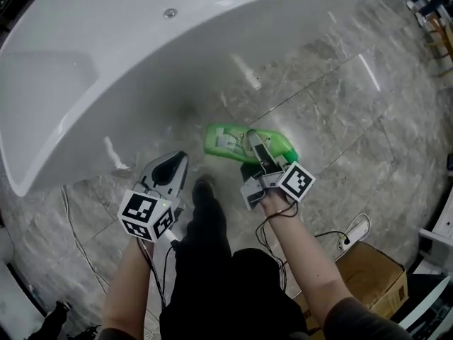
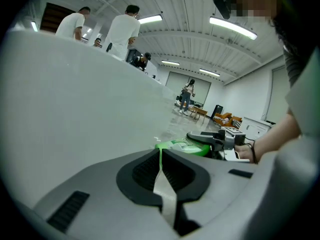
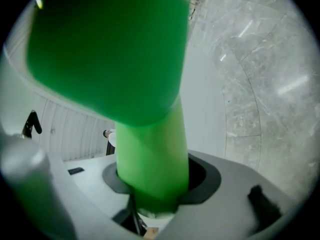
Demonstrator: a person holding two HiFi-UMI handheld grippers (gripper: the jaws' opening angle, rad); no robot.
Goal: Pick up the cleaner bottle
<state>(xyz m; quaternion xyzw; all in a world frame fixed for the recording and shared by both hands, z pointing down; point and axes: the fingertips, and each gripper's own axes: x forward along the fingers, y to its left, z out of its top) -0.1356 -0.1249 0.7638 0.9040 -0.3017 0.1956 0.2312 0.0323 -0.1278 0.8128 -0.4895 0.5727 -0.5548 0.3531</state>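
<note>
Cleaner bottle (image 1: 225, 142) in right gripper (image 1: 258, 149)

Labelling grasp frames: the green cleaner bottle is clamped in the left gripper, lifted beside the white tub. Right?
Wrong gripper. The green cleaner bottle is clamped in the right gripper, which grips it by the neck, as the right gripper view shows. The left gripper is shut with nothing between its jaws. The rest stands: the bottle is lifted beside the white tub.
</note>
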